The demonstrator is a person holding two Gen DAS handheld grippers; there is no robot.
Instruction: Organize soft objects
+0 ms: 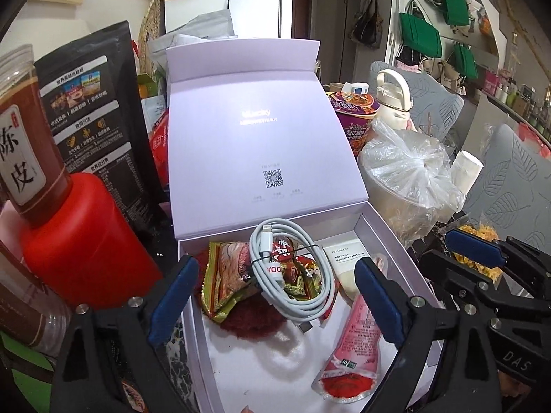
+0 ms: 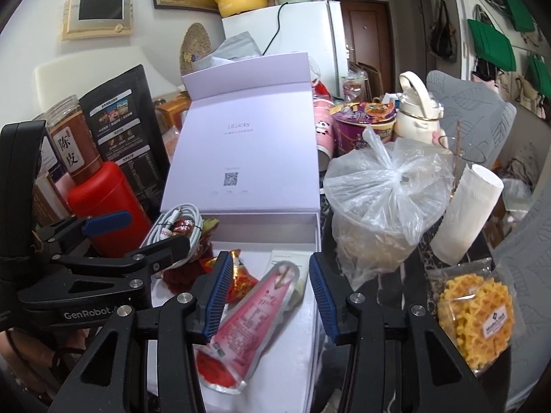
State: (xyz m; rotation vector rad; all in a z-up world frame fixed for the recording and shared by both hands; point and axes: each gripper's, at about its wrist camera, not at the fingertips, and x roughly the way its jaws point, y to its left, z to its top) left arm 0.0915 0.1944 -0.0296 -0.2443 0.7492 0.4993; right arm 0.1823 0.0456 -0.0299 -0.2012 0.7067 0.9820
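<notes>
The pink pouch (image 2: 256, 313) lies inside the open white box (image 2: 265, 227), its long axis slanting from near-left to far-right. The right claw (image 2: 268, 296) is nearer; the pouch sits between its pads, half open, not pressed. The left claw (image 1: 275, 306) stands wide open over the coiled cable (image 1: 292, 275) and snack packets (image 1: 227, 275), holding nothing.
</notes>
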